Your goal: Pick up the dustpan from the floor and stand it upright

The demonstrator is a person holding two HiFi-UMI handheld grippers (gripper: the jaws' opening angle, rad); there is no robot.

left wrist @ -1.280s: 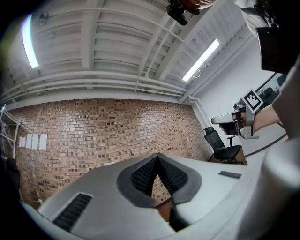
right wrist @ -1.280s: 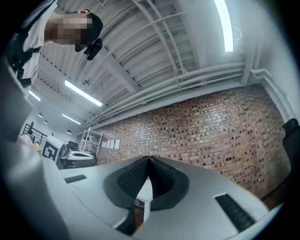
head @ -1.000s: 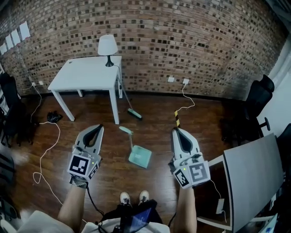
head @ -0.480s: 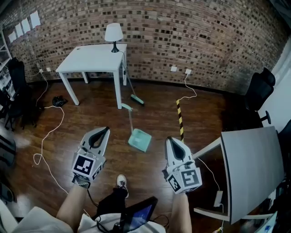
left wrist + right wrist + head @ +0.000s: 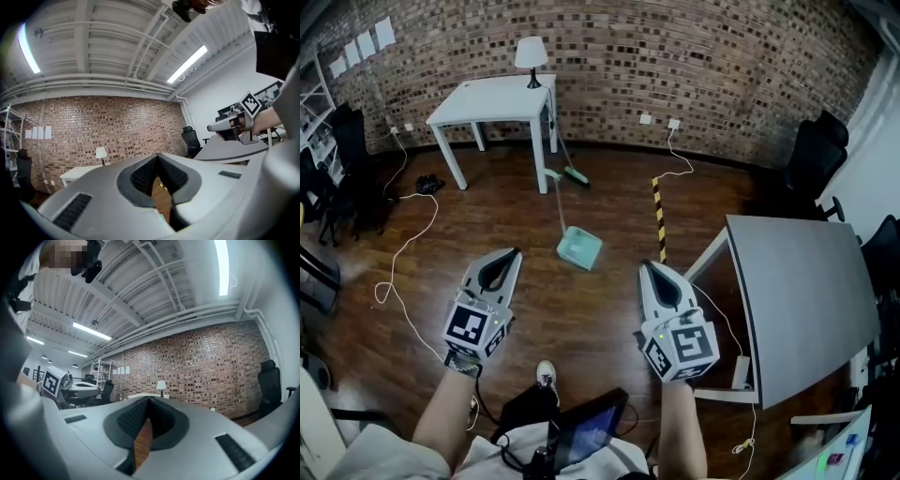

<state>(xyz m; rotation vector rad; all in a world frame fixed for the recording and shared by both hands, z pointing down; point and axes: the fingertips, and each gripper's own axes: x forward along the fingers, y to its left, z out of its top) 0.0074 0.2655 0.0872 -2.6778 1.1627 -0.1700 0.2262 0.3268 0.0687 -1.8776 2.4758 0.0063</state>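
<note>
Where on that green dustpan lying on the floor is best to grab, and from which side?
Probably the thin handle, from above, jaws across it. The dustpan lies flat with the handle stretched toward the white table; lifting that end should tip it upright onto its pan.

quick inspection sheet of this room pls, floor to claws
surface: dark wood floor, a yellow-black striped strip laid on it
job's things: green dustpan lying on the floor, handle toward the white table; not yet picked up
clutter: broom propped by the white table; small black object on the floor
grippers: left claw and right claw both shut, empty, held short of the dustpan
cables: white cable snaking across the floor at left; another from the wall sockets
surroundings: brick wall, lamp on the white table, grey table at right, black chairs
</note>
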